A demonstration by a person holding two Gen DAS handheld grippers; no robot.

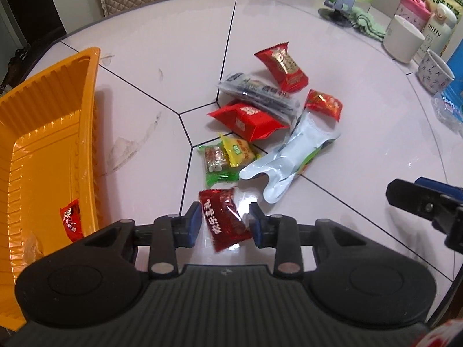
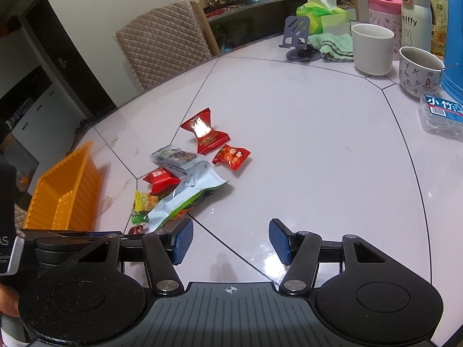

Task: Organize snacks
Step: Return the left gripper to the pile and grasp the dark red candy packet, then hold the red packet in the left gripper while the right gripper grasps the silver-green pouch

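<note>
Tilting steeply down, left hand-held gripper (image 1: 225, 222) straddles dark-red packet (image 1: 224, 219) (unpinched).

Left fingers (image 1: 195, 222) narrowed; right fingers (image 2: 182, 241) apart

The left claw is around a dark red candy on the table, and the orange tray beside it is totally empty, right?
Not quite. The left claw is around the dark red candy on the table, but the orange tray isn't empty: the left wrist view shows one red candy already lying in it.
</note>
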